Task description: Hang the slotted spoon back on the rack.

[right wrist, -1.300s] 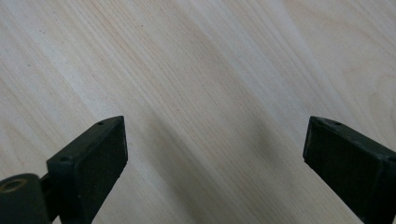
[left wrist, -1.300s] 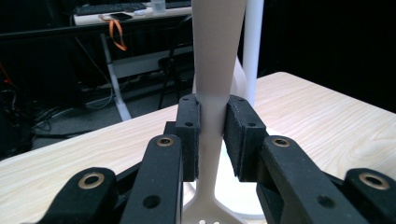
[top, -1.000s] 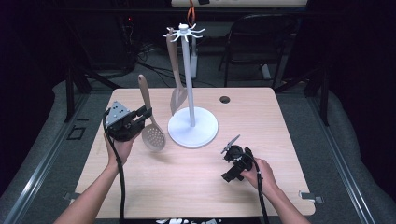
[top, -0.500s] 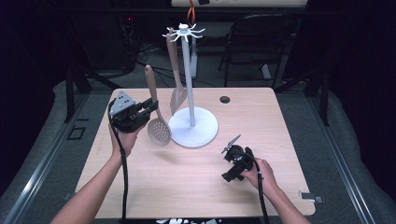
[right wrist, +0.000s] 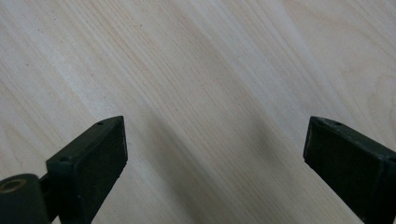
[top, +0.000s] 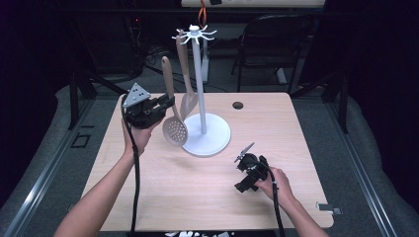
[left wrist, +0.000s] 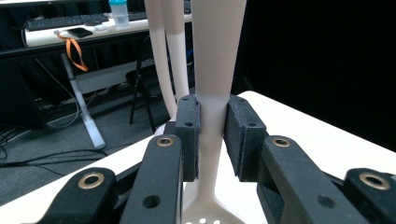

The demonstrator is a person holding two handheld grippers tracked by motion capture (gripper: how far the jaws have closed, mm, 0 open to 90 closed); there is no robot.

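Table (top: pixel 148 197) | 1 rack (top: pixel 200 89) | 2 utensils | left hand-held gripper (top: pixel 165 104) grasping slotted spoon (top: pixel 174 129) | right hand-held gripper (top: pixel 244 153) released

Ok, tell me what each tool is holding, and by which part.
The left tool is clamped on the slotted spoon by the narrow part of its handle, just above the perforated head. The right tool holds nothing; its jaws stand open over the table.

Slotted spoon (left wrist: pixel 212 79) handle top cut off
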